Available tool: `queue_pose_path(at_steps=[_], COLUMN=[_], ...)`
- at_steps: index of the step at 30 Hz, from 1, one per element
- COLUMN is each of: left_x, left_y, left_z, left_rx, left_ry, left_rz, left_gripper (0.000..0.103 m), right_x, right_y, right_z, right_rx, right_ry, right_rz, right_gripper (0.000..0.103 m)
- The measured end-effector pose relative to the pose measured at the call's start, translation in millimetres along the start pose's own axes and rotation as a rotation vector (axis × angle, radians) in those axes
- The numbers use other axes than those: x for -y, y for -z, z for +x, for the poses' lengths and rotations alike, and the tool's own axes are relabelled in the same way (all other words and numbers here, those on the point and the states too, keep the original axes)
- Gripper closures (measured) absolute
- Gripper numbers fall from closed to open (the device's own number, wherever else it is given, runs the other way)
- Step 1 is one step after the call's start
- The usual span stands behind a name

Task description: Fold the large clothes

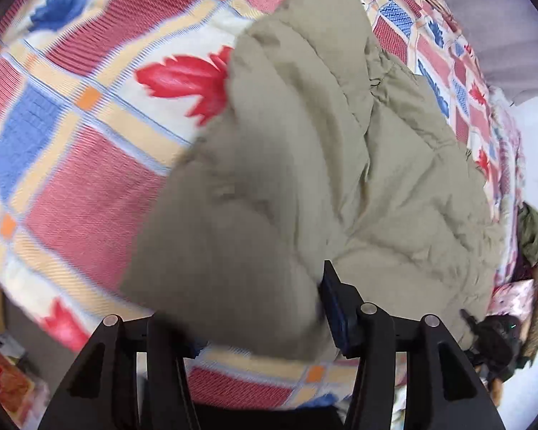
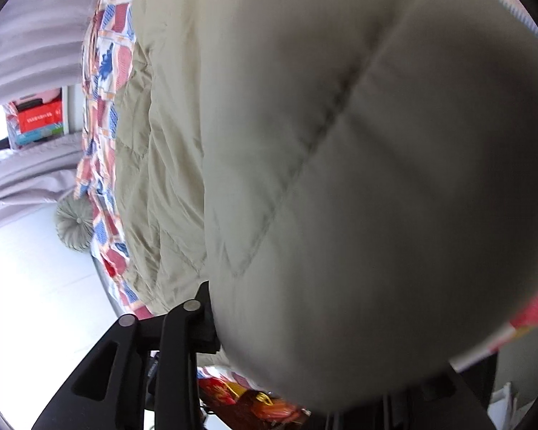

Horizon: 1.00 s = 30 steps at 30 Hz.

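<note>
On one patterned bedspread (image 1: 90,186), one olive quilted coat (image 1: 304,150), two claws, left claw (image 1: 247,308) and right claw (image 2: 304,304) each half-open around coat fabric.

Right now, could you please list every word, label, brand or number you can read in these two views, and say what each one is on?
No text can be read in either view.
Red box on the shelf by the curtain, right wrist view: a row of white characters, too small and blurred to read.
Red packaging at the bottom of the right wrist view: yellow marks, blurred, not readable.
Padded khaki jacket and patterned bedspread: no lettering visible.
</note>
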State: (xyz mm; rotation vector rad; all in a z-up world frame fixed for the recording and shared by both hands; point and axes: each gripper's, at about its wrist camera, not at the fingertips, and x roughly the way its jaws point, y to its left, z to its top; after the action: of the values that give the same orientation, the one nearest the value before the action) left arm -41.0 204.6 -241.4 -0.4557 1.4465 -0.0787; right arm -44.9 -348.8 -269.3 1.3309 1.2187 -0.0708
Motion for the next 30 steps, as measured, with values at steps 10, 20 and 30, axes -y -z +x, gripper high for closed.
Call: queue_pose_path(at_steps=[10,20,30], left_x=[28,195,197], left_y=[-18,-47,-101], left_z=[-99,-27,93], left_rx=[0.183,0.095,0.131], left_ry=[-0.129,0.105,-0.019], left_rz=[0.237,0.625,0.581], left_gripper=[0.049,0.049,0.049], right_x=[-73,-124,-123], right_y=[17,31,6], right_z=[-50,-23,82], right_rx=[-0.117,-0.013,-0.045], right_ry=[0.187,0.144,0.249], right_rz=[-0.306,-0.570,-0.692], right_gripper=[0.068,0.083,0.088])
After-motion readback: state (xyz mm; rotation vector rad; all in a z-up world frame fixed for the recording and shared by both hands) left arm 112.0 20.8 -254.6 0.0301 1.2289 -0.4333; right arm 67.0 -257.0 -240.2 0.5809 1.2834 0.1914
